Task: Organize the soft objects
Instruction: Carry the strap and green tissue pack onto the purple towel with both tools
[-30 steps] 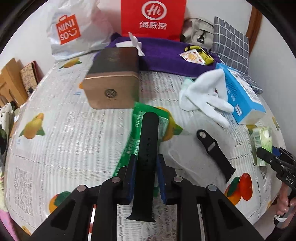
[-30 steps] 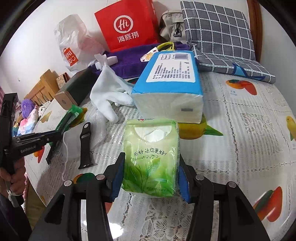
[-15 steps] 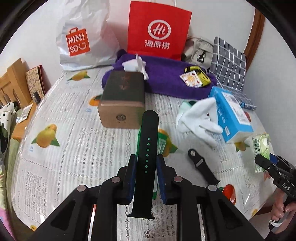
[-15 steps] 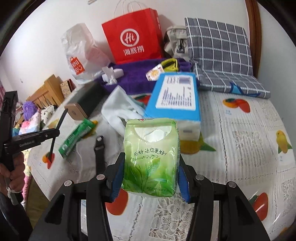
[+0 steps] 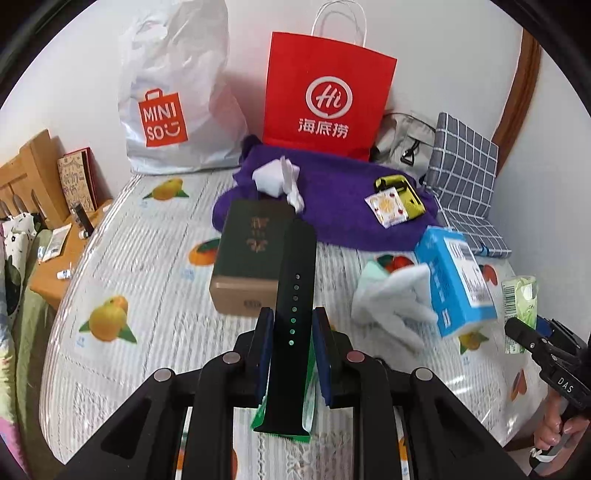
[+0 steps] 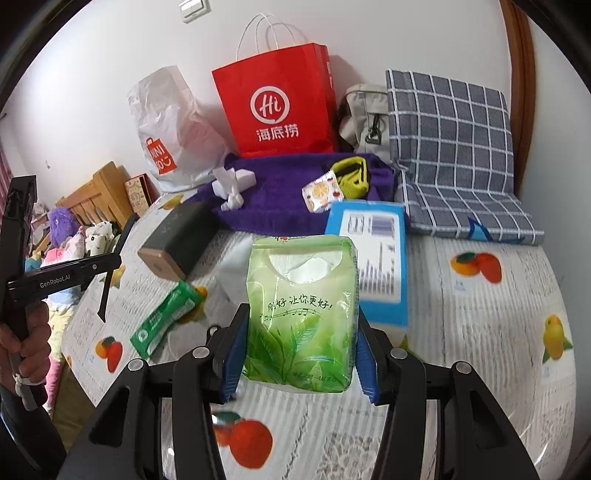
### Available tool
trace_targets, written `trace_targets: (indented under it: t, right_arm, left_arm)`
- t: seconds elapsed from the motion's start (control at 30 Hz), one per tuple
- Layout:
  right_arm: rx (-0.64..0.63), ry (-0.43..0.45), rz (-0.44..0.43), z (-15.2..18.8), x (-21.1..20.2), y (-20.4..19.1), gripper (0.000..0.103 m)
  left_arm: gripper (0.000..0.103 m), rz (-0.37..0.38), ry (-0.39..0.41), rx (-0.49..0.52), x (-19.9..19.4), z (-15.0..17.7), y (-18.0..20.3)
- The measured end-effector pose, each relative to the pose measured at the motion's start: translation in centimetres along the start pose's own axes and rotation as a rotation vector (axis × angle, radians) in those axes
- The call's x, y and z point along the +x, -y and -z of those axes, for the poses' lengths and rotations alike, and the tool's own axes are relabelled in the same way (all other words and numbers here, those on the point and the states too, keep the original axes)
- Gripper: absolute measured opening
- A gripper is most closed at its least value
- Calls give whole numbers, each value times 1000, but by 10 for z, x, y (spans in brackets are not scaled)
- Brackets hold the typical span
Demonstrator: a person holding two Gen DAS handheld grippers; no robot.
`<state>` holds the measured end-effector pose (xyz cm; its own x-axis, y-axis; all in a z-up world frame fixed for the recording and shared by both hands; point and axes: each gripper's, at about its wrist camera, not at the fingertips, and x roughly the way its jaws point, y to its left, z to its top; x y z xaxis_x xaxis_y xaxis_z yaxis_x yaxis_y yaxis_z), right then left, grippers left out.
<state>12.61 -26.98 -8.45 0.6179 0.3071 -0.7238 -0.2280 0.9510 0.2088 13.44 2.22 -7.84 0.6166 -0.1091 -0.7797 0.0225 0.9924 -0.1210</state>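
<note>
Carrying two items clear of the fruit-print bedcover point(image 6: 480, 332), the left gripper point(image 5: 291, 332) pinches a black watch strap point(image 5: 295, 288) upright while the right gripper point(image 6: 301, 343) squeezes a green tissue pack point(image 6: 303, 314) between its blue pads. Steady, level travel toward the purple towel point(image 5: 332, 199) seems wise; the strap's long free end could swing or slip.

A white wall point(image 6: 388, 33) with a light switch point(image 6: 194, 8) backs a bed spread with a fruit-printed lace cover point(image 5: 147, 295); a wooden headboard point(image 5: 22, 177) stands left, curved wooden trim point(image 5: 517, 99) right.
</note>
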Motion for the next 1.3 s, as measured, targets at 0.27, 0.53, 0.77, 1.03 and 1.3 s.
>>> trace_targets:
  t: [0.27, 0.53, 0.77, 1.03, 1.3]
  right_arm:
    - [7, 21, 17, -39, 9, 4, 51]
    - [4, 30, 50, -77, 20, 10, 51]
    - [-7, 37, 57, -103, 34, 13, 51]
    - [-3, 33, 53, -130, 62, 18, 51]
    - [-22, 25, 64, -155, 83, 18, 51]
  left_arm:
    - [20, -13, 6, -5, 7, -30, -1]
    - [20, -6, 9, -22, 21, -59, 3]
    - [20, -18, 17, -11, 33, -84, 8]
    - [20, -24, 20, -10, 49, -109, 10]
    - [20, -34, 26, -17, 66, -130, 4]
